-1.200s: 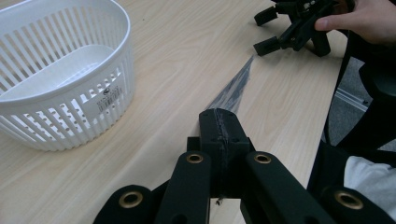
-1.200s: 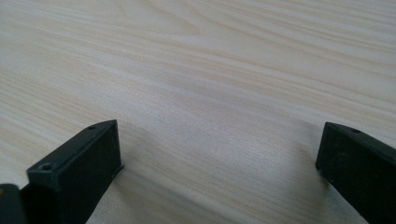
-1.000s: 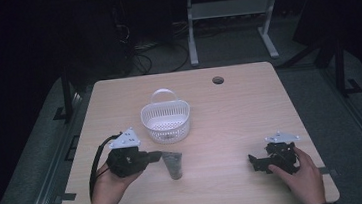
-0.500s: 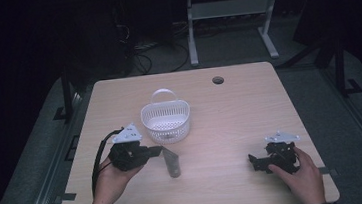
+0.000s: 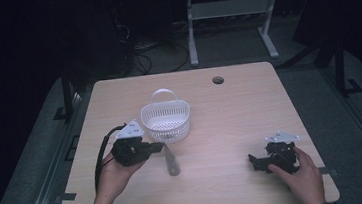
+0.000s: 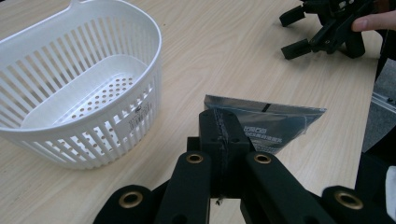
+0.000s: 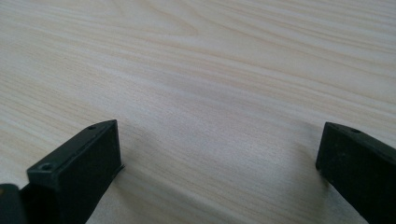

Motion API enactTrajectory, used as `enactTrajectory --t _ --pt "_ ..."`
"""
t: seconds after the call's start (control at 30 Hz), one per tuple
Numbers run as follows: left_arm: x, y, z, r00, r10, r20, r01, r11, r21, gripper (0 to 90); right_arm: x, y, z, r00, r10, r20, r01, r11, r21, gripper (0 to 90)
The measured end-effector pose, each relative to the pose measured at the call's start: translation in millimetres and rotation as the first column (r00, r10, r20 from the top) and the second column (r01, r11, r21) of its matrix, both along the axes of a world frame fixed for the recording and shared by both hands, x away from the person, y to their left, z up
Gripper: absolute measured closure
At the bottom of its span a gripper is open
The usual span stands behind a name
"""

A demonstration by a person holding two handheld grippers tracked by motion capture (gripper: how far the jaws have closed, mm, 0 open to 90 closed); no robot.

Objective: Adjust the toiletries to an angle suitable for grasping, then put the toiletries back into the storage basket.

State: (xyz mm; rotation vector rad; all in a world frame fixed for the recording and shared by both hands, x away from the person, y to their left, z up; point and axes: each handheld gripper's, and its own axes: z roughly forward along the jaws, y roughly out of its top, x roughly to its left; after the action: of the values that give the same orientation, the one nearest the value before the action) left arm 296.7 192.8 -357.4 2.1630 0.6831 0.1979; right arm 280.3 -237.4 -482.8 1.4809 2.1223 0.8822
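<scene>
A white slotted basket (image 5: pixel 166 119) with a handle stands mid-table; in the left gripper view the basket (image 6: pixel 79 88) is empty and just left of my jaws. My left gripper (image 5: pixel 156 147) sits right beside the basket's near side. The left gripper (image 6: pixel 223 133) is shut on the edge of a flat dark grey packet (image 6: pixel 275 123). In the high view the packet (image 5: pixel 171 160) hangs down toward the table. My right gripper (image 5: pixel 254 163) rests at the near right, and the right gripper (image 7: pixel 219 154) stands open over bare wood, holding nothing.
The wooden table (image 5: pixel 250 110) has a small round cable hole (image 5: pixel 218 80) at the back. A white desk frame (image 5: pixel 231 17) stands on the floor beyond the table. The other gripper (image 6: pixel 327 28) lies far off in the left gripper view.
My left gripper has moved a little forward and right toward the basket, carrying the packet with it. The right gripper has stayed put.
</scene>
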Motion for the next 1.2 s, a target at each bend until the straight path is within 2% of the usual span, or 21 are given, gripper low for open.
enactTrajectory --t 0.13,0.27,0.4,0.57,0.77,0.93,1.2 --pt "-2.7 5.2 1.1 1.0000 0.006 -0.003 -0.006 1.0000 -0.004 88.9 0.0 0.1 0.0 1.0000 -0.001 0.000 0.001 1.000 0.000 0.0" --pt "-3.8 9.3 2.0 0.9999 0.010 -0.003 -0.010 0.9999 -0.008 79.3 0.0 0.1 0.0 1.0000 -0.001 0.000 0.001 1.000 0.000 0.0" --pt "-6.0 13.3 3.6 0.9999 0.016 -0.004 -0.016 0.9999 0.001 64.3 0.0 0.1 0.0 1.0000 -0.001 -0.001 0.001 1.000 -0.001 0.0" --pt "-9.3 14.6 5.5 0.9999 0.006 -0.013 -0.006 1.0000 0.003 40.4 0.0 0.0 0.1 1.0000 -0.001 -0.001 0.001 1.000 -0.001 0.0" --pt "-12.2 11.8 8.7 0.9999 -0.010 -0.010 0.010 0.9999 0.013 21.2 0.0 0.0 0.1 1.0000 -0.001 -0.001 0.001 1.000 -0.001 0.0" --pt "-13.8 8.4 10.5 0.9998 -0.020 0.000 0.020 0.9996 0.021 15.3 0.0 0.0 0.1 1.0000 -0.001 -0.001 0.001 1.000 -0.001 0.0" --pt "-15.6 0.8 14.8 0.9990 -0.043 0.007 0.043 0.9986 0.031 14.2 0.0 0.1 0.0 1.0000 -0.001 0.000 0.001 1.000 0.000 0.0"
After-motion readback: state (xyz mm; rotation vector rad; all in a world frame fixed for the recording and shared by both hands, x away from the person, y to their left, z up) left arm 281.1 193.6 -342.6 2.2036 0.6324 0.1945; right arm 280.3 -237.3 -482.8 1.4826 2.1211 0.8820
